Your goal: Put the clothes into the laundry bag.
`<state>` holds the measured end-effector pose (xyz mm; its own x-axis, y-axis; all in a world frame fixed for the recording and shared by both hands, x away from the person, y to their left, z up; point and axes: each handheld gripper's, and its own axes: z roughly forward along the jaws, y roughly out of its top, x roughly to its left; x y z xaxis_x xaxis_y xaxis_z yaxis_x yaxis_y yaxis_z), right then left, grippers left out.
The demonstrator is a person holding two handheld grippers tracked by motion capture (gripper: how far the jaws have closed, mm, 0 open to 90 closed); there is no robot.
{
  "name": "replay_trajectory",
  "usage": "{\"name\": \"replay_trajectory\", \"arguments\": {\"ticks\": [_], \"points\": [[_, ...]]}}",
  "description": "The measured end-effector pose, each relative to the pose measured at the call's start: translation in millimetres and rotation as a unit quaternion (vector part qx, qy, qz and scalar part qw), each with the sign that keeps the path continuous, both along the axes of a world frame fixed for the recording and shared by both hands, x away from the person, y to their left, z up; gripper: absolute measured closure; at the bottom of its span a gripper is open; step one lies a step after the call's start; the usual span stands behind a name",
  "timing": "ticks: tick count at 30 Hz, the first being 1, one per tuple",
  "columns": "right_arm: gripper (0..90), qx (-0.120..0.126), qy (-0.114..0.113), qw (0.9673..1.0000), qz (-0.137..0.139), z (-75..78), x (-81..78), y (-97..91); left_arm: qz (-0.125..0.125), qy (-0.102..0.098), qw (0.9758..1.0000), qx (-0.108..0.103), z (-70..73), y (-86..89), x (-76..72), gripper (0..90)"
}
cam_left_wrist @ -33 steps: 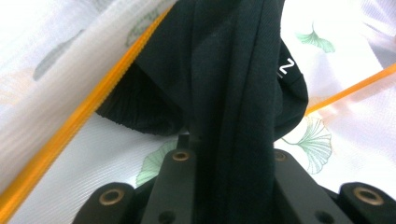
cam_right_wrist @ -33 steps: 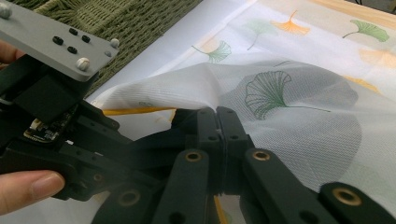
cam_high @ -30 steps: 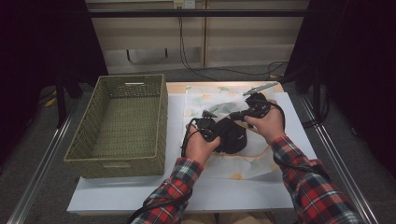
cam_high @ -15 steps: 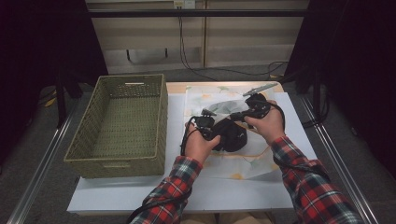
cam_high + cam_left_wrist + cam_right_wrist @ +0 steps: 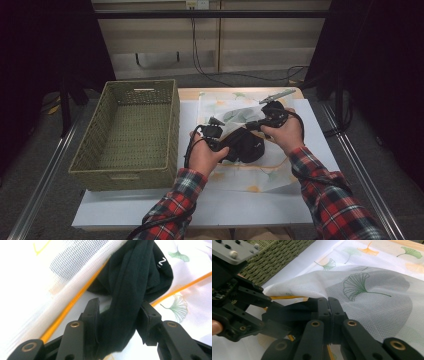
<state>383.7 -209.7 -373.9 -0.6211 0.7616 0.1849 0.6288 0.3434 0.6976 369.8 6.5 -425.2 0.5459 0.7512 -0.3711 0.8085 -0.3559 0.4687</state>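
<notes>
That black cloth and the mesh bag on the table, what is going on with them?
A person in a plaid shirt works at a white table with a hand-held gripper in each hand. The right hand-held gripper is shut on the edge of a white mesh laundry bag with a ginkgo-leaf print and orange zipper, lifting it. The left hand-held gripper has a black fabric garment between its jaws, which have just been opening, at the bag's mouth. A green woven basket stands alongside.
</notes>
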Motion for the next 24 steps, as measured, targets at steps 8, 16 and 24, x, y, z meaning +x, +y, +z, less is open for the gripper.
{"name": "replay_trajectory", "arguments": {"ticks": [8, 16, 24], "points": [[90.0, -0.001, -0.001, 1.0000, 0.002, 0.1, 0.5, 0.3, 0.001, 0.001, 1.0000, 0.000, 5.2, 0.2, -5.4, 68.6], [90.0, 0.001, -0.001, 1.0000, 0.000, 0.7, 0.3, -0.4, -0.012, 0.015, 0.9995, -0.023, 3.0, -7.0, -7.5, 83.3], [90.0, 0.003, -0.001, 1.0000, 0.002, 0.7, 0.4, 1.2, -0.012, 0.003, 0.9991, -0.041, -2.5, -20.5, -5.2, 85.9]]}}
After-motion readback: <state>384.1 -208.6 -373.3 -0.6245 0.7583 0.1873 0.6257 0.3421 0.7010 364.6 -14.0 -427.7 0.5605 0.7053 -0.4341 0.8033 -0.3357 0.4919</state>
